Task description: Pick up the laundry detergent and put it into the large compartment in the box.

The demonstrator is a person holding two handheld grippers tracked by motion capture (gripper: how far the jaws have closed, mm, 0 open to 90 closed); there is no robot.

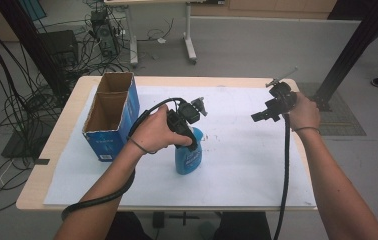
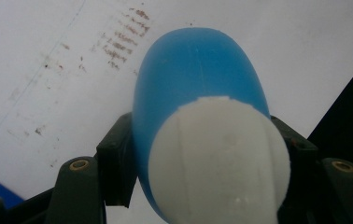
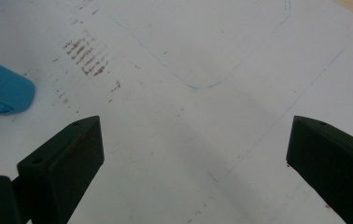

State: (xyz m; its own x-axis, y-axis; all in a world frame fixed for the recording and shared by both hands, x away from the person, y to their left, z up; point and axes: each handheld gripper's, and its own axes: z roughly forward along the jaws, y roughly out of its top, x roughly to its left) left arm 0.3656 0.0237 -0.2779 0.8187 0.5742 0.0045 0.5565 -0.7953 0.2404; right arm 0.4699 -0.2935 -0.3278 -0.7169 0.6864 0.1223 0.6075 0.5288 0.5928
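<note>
A blue bottle (image 1: 187,159) with a white cap (image 2: 219,161) stands upright on the white paper sheet (image 1: 242,165) near the table's middle. My left gripper (image 1: 189,132) comes down from above and is shut on the bottle's neck (image 2: 198,84), one jaw on each side of it. My right gripper (image 1: 258,116) is held above the right part of the sheet, apart from the bottle, open, with nothing between its jaws. In the right gripper view the bottle's base (image 3: 2,91) shows at the left edge.
An open blue cardboard box (image 1: 111,116) with two compartments stands at the table's left. The wooden table (image 1: 52,150) shows around the sheet. Faint pen lines and brown smudges (image 3: 88,56) mark the paper. Cables and black frame posts lie on the floor beyond.
</note>
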